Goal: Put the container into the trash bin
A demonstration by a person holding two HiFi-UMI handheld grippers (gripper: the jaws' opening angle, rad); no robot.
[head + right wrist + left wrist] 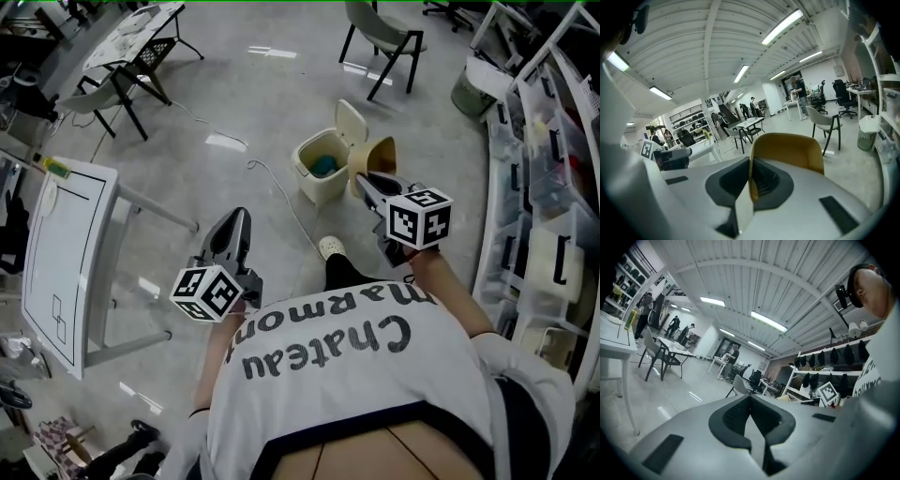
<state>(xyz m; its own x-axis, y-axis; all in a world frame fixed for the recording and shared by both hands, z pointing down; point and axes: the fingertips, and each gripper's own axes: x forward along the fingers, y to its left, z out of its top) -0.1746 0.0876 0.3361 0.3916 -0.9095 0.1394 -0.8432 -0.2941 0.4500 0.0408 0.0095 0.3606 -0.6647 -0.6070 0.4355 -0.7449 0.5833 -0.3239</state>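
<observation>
Right gripper [367, 184] is clamped on the thin rim of the yellow container [382, 156], held just beside the open trash bin [313, 191]. It looks light and bendy, so I'd guess a rim pinch works fine. Left gripper [236, 223] is closed, holding nothing

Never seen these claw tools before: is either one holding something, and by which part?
The right gripper pinches the yellow container by its thin wall at the edge. The left gripper, shut, holds nothing.
</observation>
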